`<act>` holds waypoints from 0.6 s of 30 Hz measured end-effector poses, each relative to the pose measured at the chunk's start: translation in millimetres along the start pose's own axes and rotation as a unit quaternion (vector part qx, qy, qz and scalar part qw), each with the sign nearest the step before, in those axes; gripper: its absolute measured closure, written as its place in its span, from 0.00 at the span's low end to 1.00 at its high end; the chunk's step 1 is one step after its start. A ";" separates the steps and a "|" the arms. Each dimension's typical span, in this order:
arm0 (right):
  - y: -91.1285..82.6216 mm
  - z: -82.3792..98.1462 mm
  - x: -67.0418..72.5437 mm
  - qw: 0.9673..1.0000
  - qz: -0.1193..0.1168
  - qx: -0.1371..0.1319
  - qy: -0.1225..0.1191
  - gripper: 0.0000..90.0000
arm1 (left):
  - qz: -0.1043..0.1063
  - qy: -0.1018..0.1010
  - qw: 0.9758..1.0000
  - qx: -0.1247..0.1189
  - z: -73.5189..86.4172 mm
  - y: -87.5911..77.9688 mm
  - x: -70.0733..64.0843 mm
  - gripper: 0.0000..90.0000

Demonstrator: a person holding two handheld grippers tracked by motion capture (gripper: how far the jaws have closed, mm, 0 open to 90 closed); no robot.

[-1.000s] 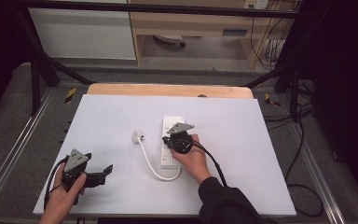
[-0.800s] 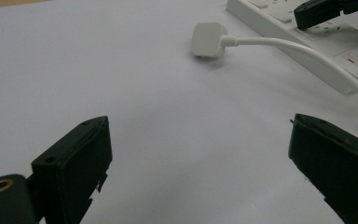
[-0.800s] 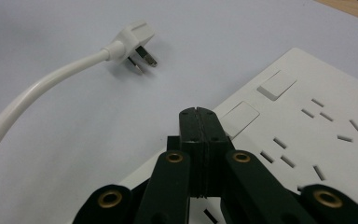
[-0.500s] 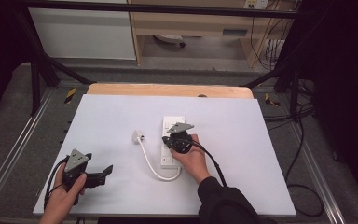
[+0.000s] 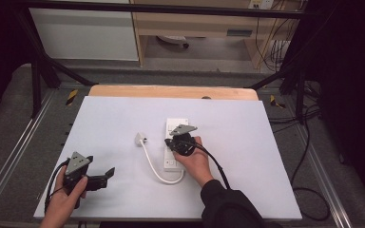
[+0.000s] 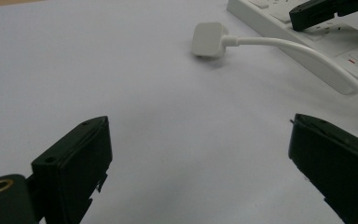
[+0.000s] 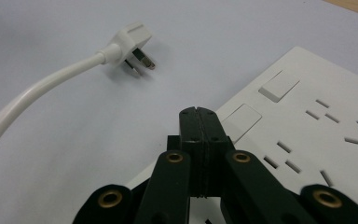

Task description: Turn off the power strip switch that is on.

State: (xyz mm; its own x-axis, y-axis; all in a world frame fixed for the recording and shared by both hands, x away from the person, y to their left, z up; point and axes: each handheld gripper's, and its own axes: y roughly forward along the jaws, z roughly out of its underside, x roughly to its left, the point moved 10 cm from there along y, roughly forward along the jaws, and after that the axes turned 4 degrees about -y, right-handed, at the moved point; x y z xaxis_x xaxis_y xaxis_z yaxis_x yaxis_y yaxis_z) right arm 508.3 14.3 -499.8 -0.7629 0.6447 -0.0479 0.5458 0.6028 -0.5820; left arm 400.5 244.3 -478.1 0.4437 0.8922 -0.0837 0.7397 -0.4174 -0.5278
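A white power strip lies in the middle of the white table, its sockets and switches facing up. Its white cable curls left to a white plug that lies loose on the table. My right gripper rests over the strip, jaws shut with nothing between them, tips at the strip's edge beside a switch. My left gripper sits near the front left, open wide over bare table, pointing at the plug.
The table has a wooden strip along its far edge. Metal rails run along both sides, and black cables lie on the floor at the right. A person's hands and a dark sleeve come in from the front.
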 end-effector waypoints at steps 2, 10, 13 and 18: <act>0.0 0.1 -1.3 1.000 0.002 0.000 0.003 1.00 | 0.000 0.000 1.000 0.000 -0.1 0.0 -0.1 0.07; 0.4 -0.2 -4.1 1.000 0.004 0.000 0.009 1.00 | -0.001 0.002 1.000 -0.003 -2.6 0.6 -1.1 0.07; -0.5 -0.9 -5.5 1.000 0.006 -0.001 0.013 1.00 | 0.001 0.004 1.000 0.000 -1.6 0.5 -1.8 0.07; -1.1 -3.1 -6.7 1.000 0.009 -0.006 0.016 1.00 | -0.002 -0.002 1.000 -0.005 -2.3 -0.2 0.7 0.07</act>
State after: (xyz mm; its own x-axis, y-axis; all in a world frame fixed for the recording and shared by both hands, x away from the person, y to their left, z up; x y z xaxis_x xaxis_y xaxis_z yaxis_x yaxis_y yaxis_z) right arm 514.0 10.8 -496.3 -0.7416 0.6701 -0.0315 0.5634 0.5967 -0.5714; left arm 401.7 244.6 -476.1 0.4386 0.8947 -0.0844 0.7465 -0.4150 -0.5201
